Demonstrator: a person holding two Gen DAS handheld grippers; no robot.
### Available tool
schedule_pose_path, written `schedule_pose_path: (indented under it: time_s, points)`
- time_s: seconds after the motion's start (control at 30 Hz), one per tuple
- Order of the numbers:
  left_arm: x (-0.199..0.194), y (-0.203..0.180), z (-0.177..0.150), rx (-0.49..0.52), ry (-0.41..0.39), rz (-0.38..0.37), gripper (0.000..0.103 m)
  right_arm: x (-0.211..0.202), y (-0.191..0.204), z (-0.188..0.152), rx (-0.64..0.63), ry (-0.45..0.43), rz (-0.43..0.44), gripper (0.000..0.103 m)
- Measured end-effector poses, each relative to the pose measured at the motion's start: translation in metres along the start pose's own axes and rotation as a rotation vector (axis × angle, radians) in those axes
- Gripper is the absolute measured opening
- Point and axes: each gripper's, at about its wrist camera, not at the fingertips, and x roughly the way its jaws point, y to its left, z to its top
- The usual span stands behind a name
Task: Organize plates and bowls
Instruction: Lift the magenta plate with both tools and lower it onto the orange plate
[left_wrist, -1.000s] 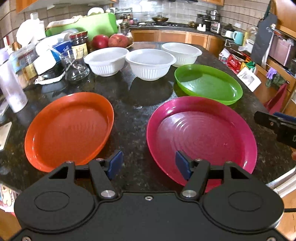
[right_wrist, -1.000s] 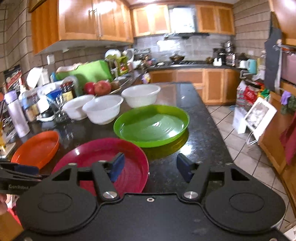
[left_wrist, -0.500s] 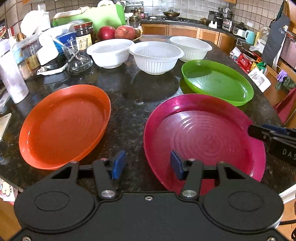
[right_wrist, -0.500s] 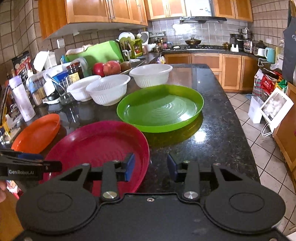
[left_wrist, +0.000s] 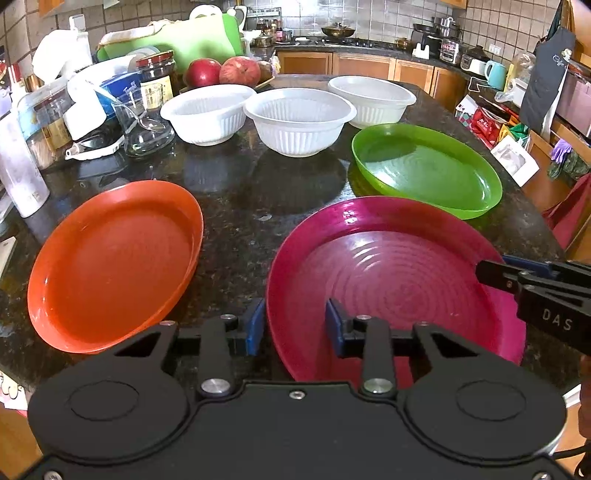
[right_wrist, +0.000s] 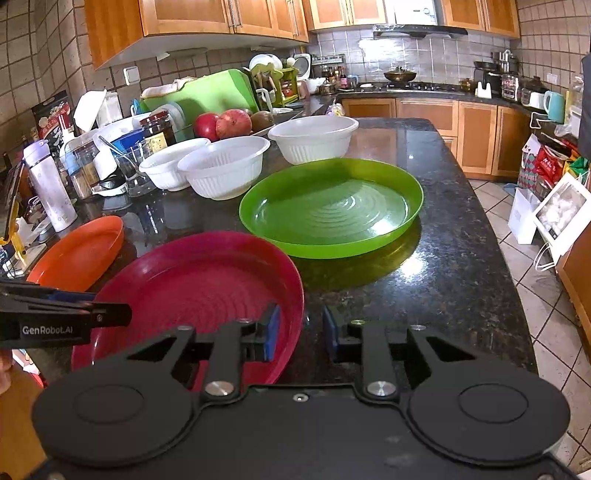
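Straddling the near rim of the round magenta plastic plate (left_wrist: 391, 280) on the worktop (left_wrist: 240, 206), left hand-held gripper (left_wrist: 293, 325) and right hand-held gripper (right_wrist: 300, 332) have just been closing, pads not yet pinching (gap visible). Seat both rims deep before lifting level.

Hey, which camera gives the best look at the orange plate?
The left wrist view. There the orange plate lies whole and close, its rim and inside plain to see on the dark counter. The right wrist view shows it only at the left edge, small, foreshortened, and partly hidden by the left gripper.
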Motion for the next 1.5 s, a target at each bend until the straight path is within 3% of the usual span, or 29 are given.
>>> schedule_pose_path:
  time_s: [0.17, 0.37, 0.63, 1.5]
  points:
    - [-0.001, 0.0, 0.0, -0.009, 0.003, 0.004, 0.039, 0.001, 0.001, 0.001, -0.002, 0.007, 0.02, 0.018]
    - [-0.003, -0.002, -0.001, -0.012, 0.009, 0.005, 0.035, 0.0, 0.004, 0.0, 0.002, 0.002, 0.003, 0.018]
    - [-0.006, -0.002, -0.005, -0.017, 0.009, 0.012, 0.019, -0.006, 0.002, -0.003, 0.014, -0.006, -0.013, 0.018]
    - [-0.029, -0.008, -0.008, -0.015, -0.031, -0.016, 0.017, -0.029, 0.007, -0.006, 0.047, -0.073, -0.051, 0.018]
